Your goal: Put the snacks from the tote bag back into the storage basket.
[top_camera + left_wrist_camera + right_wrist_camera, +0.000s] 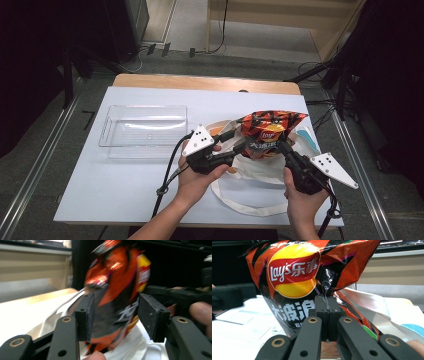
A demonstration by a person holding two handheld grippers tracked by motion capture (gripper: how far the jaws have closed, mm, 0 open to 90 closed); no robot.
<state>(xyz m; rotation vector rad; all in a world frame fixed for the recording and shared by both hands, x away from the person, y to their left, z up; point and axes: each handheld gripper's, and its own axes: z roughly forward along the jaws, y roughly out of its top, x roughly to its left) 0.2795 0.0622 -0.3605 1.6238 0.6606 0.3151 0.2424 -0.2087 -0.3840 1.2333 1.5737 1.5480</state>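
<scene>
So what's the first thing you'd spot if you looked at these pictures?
The shiny orange and black chip bag jumps out, held up over a white cloth tote bag on the right side of the table. The right gripper pinches a fold of it, while the left gripper stands open around it. A clear plastic tray sits to the left.

A wooden table under a white sheet [125, 200] stands on a grey floor [45, 165]; metal rails [35, 175] run along both sides, black cables [320, 67] trail behind, pale wooden furniture [280, 20] beyond, dark surroundings
</scene>
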